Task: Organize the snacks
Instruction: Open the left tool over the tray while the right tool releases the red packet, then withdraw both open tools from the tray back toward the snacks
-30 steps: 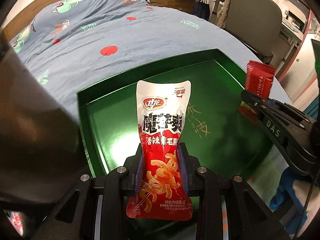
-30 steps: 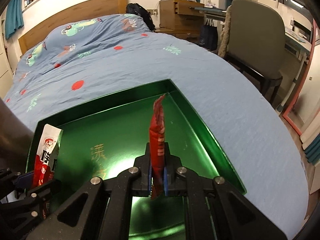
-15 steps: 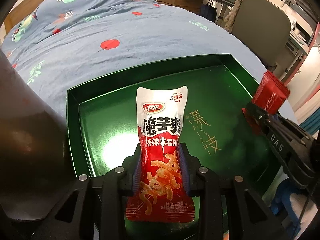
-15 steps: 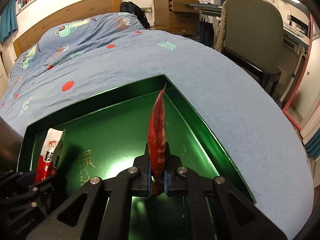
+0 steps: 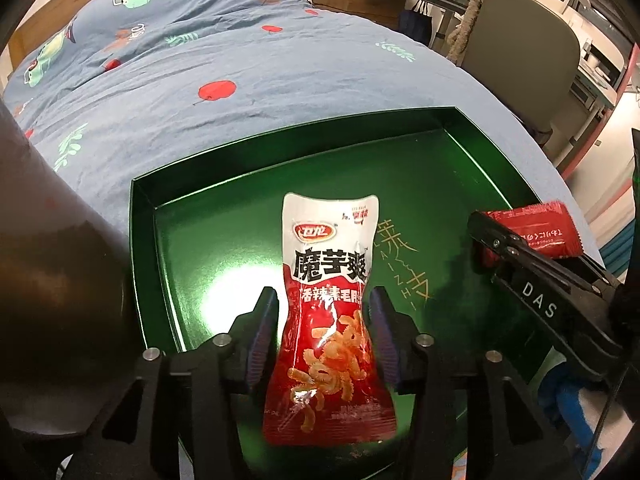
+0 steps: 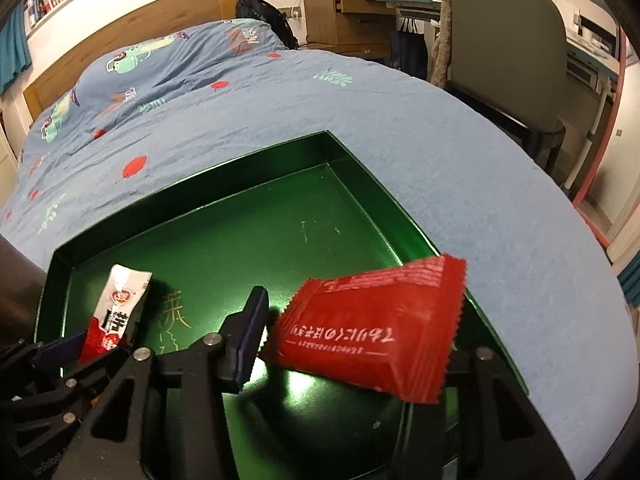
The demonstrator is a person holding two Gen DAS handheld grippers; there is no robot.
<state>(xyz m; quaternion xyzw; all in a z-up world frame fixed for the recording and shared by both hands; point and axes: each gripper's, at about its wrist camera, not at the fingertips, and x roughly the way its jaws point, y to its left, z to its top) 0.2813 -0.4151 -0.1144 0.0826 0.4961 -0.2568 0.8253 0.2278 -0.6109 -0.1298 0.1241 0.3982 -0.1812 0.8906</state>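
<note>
A green tray (image 5: 144,216) lies on the blue bedspread; it also shows in the right wrist view (image 6: 360,164). My left gripper (image 5: 322,328) is open over the tray's near part, and a red-and-white snack pouch (image 5: 330,312) stands between its parted fingers, which stand slightly off its sides. My right gripper (image 6: 356,344) is open wide over the tray's right side. A flat red snack packet (image 6: 368,328) lies tilted between its fingers, loose. The packet also shows in the left wrist view (image 5: 536,228), and the pouch in the right wrist view (image 6: 116,312).
The blue bedspread (image 6: 280,100) with red dots spreads beyond the tray. A grey chair (image 6: 504,52) and a wooden cabinet (image 6: 340,16) stand at the back right. A dark rounded shape (image 5: 48,264) fills the left of the left wrist view.
Both grippers have opened. The red packet, held edge-on before, has tipped flat between the right fingers. The left fingers have parted from the pouch.
</note>
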